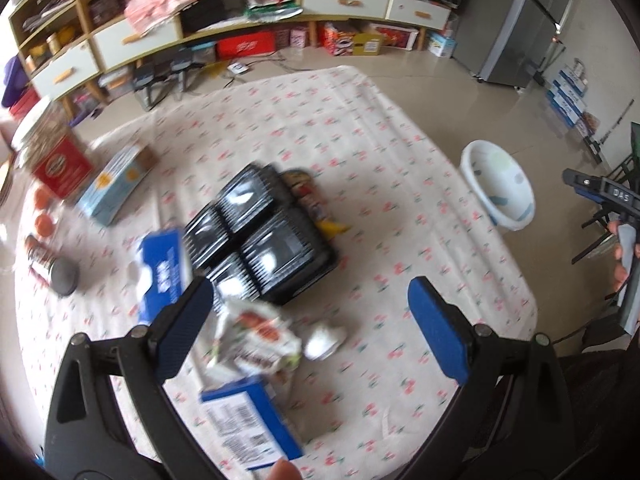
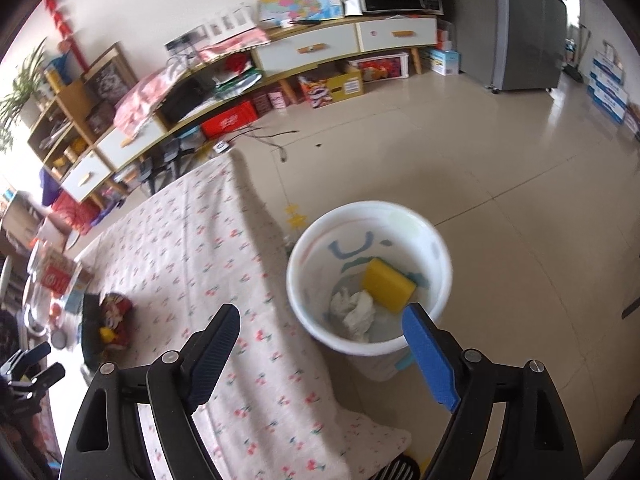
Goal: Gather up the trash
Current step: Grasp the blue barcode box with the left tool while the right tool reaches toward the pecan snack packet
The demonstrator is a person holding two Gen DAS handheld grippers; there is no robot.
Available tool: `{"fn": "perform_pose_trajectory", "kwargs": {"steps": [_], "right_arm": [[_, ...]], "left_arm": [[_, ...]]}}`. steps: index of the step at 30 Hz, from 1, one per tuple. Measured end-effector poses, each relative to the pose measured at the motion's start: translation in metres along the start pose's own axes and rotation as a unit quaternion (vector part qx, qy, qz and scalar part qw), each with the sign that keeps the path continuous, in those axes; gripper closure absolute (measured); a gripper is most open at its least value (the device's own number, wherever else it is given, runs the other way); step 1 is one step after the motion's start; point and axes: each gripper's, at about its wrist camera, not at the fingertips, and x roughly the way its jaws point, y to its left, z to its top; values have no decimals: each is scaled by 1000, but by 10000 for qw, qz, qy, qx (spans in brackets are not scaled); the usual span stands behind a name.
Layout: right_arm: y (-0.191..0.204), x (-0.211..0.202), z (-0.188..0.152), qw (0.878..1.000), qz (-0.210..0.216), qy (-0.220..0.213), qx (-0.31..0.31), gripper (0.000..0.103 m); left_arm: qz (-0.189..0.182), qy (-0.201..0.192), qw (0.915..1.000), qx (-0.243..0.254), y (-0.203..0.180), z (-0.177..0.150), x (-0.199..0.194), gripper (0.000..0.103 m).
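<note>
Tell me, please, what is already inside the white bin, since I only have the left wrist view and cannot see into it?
Observer: The right wrist view looks down into the white bin; a yellow sponge lies in it.
Operator: Is anything else in there?
Observer: Yes, a crumpled white tissue sits beside the sponge.
Operator: Is the right gripper carrying something?
Observer: No, the right gripper is open and empty, near the bin's rim.
</note>
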Motion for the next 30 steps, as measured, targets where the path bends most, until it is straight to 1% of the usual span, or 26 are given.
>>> {"fn": "perform_pose_trajectory", "kwargs": {"steps": [3, 6, 10, 14, 19, 23, 27, 30], "right_arm": [[11, -3, -7, 9999, 78, 26, -90, 18], [23, -6, -15, 9997, 169, 47, -141, 18], [41, -6, -27, 9992, 284, 102, -278, 18], [63, 0, -41, 9976, 339, 229, -550, 18], [86, 9, -60, 9948, 318, 386, -885, 18], [103, 20, -72, 9918, 334, 535, -1111, 18], [119, 27, -83, 9886, 358, 671, -1303, 18], [129, 33, -90, 9859, 337, 765, -1447, 18]], "left_arm": [[114, 42, 9997, -194, 17, -11, -1, 6], [127, 144, 9990, -392, 31, -26, 0, 6], [-37, 376, 9974, -607, 45, -50, 4, 6], [-183, 542, 9953, -780, 53, -73, 8, 6], [-180, 632, 9940, -874, 58, -95, 14, 6], [-208, 661, 9927, -990, 62, -105, 20, 6], [-223, 758, 9928, -896, 57, -110, 28, 7], [-157, 821, 9931, -823, 55, -111, 35, 10]]}}
